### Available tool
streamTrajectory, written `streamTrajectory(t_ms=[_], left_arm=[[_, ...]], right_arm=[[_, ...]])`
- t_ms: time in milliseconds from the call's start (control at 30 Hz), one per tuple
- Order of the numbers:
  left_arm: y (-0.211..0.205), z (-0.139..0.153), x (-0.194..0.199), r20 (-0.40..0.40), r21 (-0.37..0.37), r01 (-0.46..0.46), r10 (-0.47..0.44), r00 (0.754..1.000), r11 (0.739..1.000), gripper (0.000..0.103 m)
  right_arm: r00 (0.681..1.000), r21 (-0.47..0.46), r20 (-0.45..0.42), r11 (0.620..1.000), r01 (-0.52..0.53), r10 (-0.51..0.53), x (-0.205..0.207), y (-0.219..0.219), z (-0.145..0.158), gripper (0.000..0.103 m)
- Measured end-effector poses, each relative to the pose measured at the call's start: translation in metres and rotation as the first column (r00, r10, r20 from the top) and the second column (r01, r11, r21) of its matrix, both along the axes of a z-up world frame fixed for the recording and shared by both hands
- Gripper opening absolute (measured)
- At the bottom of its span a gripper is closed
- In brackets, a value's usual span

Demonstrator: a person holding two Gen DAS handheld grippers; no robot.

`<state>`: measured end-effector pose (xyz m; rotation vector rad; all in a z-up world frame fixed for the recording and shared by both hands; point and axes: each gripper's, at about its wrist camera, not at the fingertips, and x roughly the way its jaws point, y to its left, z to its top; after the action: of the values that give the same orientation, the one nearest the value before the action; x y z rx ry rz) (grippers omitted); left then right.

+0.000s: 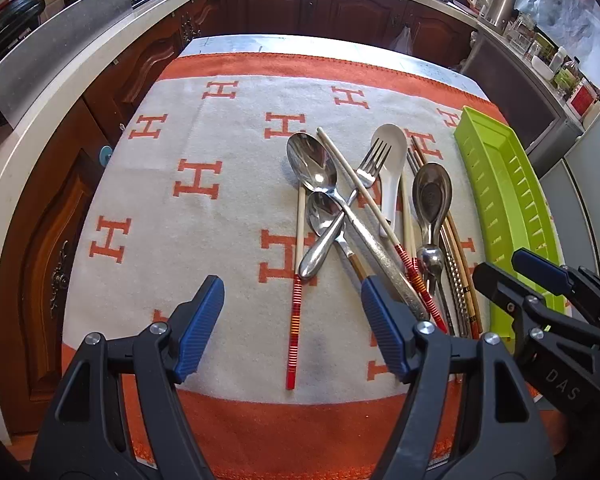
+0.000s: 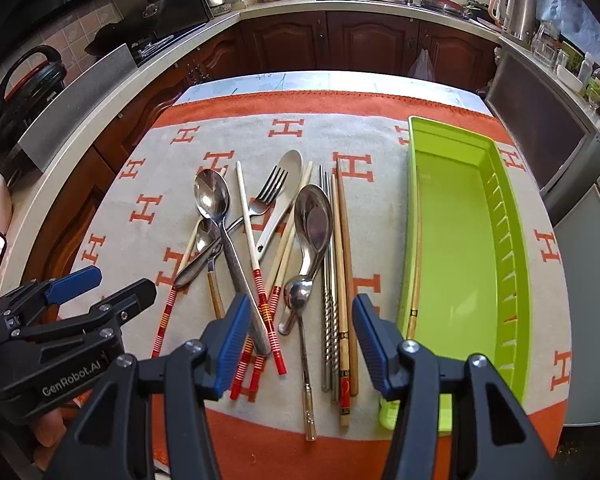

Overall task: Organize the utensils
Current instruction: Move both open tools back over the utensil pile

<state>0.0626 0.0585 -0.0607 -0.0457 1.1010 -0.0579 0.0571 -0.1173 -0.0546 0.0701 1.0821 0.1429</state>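
Observation:
A pile of utensils lies on the H-patterned cloth point(image 2: 148, 184): a large steel spoon point(image 2: 211, 200), a fork point(image 2: 271, 190), a white ceramic spoon point(image 2: 289, 168), a steel soup spoon point(image 2: 314, 216), metal chopsticks point(image 2: 327, 300), wooden chopsticks point(image 2: 346, 264) and red-striped chopsticks point(image 2: 262, 292). To their right, the green tray point(image 2: 460, 240) holds one wooden chopstick point(image 2: 417, 272) along its left wall. My right gripper point(image 2: 300, 312) is open over the handle ends. My left gripper point(image 1: 292, 300) is open over a red-striped chopstick point(image 1: 294, 320), left of the large spoon point(image 1: 312, 160). Neither holds anything.
The cloth covers a table ringed by dark wooden cabinets point(image 2: 364, 40) and pale countertops point(image 2: 80, 120). A kettle point(image 2: 516, 4) and jars stand at the back right. A hand point(image 2: 48, 428) holds the left gripper point(image 2: 100, 284). The right gripper point(image 1: 532, 276) sits in front of the green tray point(image 1: 500, 184).

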Motion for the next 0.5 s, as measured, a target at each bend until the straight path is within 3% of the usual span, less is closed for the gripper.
streamTrajectory(t_ms=[367,500], left_arm=[[0.013,-0.017,0.01,-0.03,0.026,-0.027,0.028,0.999,0.999,0.069],[0.022,-0.025,0.015,-0.042,0.001,-0.03,0.031,0.999,1.0,0.069]], right_arm=[[1.0,0.002,-0.025,1.0,-0.011,0.011,0.004,0.001,-0.01,0.053],[0.998,0.019,-0.043,0.999,-0.033,0.033,0.009,0.004,-0.017,0.053]])
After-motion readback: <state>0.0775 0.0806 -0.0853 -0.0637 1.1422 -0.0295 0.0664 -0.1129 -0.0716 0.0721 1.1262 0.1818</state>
